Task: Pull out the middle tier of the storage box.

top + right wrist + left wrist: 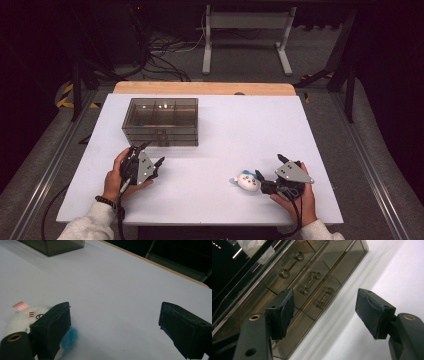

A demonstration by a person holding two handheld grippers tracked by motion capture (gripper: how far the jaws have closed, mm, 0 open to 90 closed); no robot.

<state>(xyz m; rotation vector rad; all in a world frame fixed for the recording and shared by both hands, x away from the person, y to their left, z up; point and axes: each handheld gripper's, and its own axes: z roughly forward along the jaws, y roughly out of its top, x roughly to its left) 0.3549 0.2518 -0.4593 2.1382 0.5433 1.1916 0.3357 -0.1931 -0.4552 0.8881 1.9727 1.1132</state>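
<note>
Left gripper (324,312): jaws spread, nothing between them, facing the drawer box (160,121) at the table's (250,125) far left, just short of the drawer handles (309,283). Pick one handle, square up, close on it, pull straight out. Right gripper (113,327): jaws spread, empty; plush toy (246,181) lies on the table just outside one jaw. Recentre before pinching.

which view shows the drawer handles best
The left gripper view: three drawer handles sit close and sharp. The high view shows the drawer box whole, handles tiny. The right gripper view catches just a corner.
</note>
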